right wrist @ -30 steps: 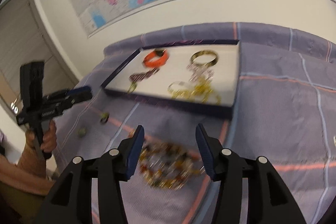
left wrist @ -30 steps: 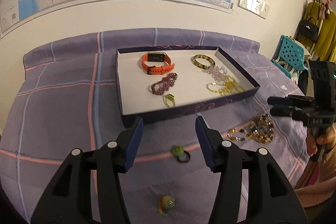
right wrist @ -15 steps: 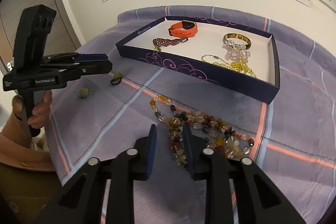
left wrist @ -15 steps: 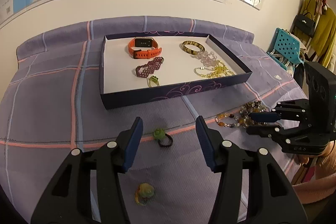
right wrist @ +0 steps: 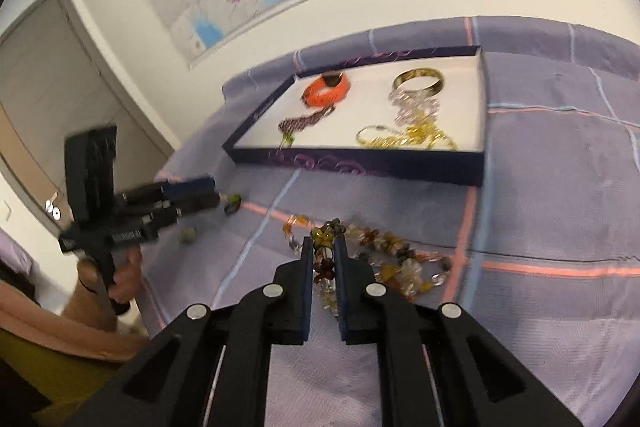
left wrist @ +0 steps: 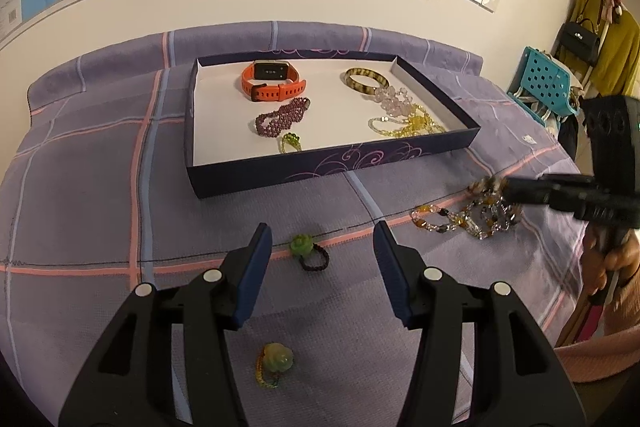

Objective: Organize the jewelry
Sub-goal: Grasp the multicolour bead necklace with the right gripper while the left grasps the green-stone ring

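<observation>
Right hand-held gripper (right wrist: 324, 247) closed onto bead necklace (right wrist: 394, 259); no legible writing.

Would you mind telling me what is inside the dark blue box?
Inside the dark blue box: an orange watch, brown bangle, purple bead bracelet, green ring, and pale pink beads overlapping yellow beads. Anything beneath that heap is hidden.

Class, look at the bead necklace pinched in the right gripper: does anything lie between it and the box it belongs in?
Only bare cloth lies between the bead necklace and the box; its low front wall must be cleared, and other jewelry already fills that near corner.
</observation>
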Available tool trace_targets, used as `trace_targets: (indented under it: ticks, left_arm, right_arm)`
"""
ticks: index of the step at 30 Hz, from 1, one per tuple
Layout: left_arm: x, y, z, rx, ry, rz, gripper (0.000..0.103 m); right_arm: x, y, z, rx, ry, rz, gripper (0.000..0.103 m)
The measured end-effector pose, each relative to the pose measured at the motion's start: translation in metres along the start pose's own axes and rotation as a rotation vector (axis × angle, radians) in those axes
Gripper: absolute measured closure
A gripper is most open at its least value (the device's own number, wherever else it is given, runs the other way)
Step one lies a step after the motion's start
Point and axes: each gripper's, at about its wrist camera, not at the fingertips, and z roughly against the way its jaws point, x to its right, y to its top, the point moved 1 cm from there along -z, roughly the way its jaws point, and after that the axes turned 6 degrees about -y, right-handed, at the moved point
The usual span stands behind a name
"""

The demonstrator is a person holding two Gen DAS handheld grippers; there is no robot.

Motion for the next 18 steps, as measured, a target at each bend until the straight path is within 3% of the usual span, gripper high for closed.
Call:
trace_targets:
  ticks: [15, 18]
  left_arm:
    - [-0.002, -0.001, -0.026, -0.093, 0.030, 0.002, 0.054]
    - [-0.001, 0.001, -0.031, -0.106, 0.040, -0.004, 0.062]
  right_arm:
    - [0.004, 0.019, 0.034, 0.121, 0.055, -0.045, 0.094]
    - [0.003, 0.021, 0.036, 0.132, 0.064, -0.043, 0.094]
